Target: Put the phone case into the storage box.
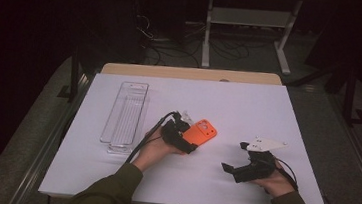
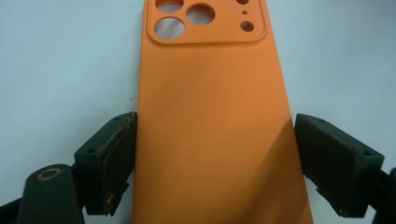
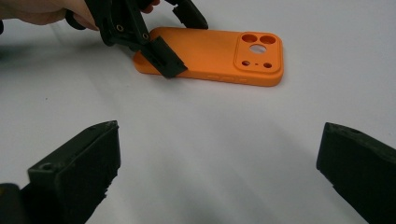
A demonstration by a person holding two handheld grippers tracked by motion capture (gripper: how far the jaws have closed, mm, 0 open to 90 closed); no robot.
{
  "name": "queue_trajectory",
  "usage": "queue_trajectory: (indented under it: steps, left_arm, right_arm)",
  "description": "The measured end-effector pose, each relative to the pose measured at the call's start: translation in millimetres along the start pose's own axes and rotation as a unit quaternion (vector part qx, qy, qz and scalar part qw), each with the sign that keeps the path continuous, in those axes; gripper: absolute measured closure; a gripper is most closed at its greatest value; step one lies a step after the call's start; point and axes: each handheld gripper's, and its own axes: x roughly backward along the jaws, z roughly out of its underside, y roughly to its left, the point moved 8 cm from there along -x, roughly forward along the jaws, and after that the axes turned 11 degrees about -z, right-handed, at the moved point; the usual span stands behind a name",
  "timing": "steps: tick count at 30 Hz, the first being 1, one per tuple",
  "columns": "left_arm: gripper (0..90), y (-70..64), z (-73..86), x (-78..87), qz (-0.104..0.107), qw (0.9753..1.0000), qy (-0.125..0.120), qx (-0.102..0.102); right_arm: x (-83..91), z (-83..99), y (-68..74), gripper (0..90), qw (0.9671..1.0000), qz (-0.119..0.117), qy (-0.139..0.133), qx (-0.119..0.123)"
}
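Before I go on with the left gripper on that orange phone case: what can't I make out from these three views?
- Orange phone case: its near end is cut off by the bottom edge of the left gripper view; in the high view the left gripper covers that end.
- Grip: the far pad sits close to the case's edge, but contact can't be told.
- Clear tray: too small and see-through in the high view to tell its contents.
- Right gripper: jaws wide apart over the white table; their bases are cut off.
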Motion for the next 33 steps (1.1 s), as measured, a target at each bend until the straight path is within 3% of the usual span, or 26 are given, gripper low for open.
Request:
queue_trajectory:
  steps: [10, 15, 22, 29, 33]
  left_arm:
    - [16.6, 3.7, -3.0, 10.1, 0.007, 0.9999, -0.002, -0.012]
    - [16.6, 4.5, -5.9, 17.9, 0.014, 0.9999, -0.008, 0.001]
    - [16.6, 8.4, -9.9, 33.2, 0.022, 0.9996, -0.015, -0.001]
    - [16.6, 8.5, -12.1, 47.4, 0.037, 0.9987, -0.021, 0.028]
    - [16.6, 12.6, -11.5, 55.2, 0.041, 0.9989, -0.015, 0.015]
  right_arm:
    - [0.0, -0.1, -1.8, 0.0, 1.0000, 0.001, -0.001, 0.002]
    - [-0.2, 0.2, -1.0, 0.0, 1.0000, 0.001, 0.000, 0.003]
    - [-0.2, 0.0, -1.5, 0.0, 1.0000, 0.001, -0.001, 0.002]
    - [-0.2, 0.0, -1.2, 0.0, 1.0000, 0.002, -0.001, 0.002]
    - [-0.2, 0.0, -1.1, 0.0, 1.0000, 0.002, -0.001, 0.002]
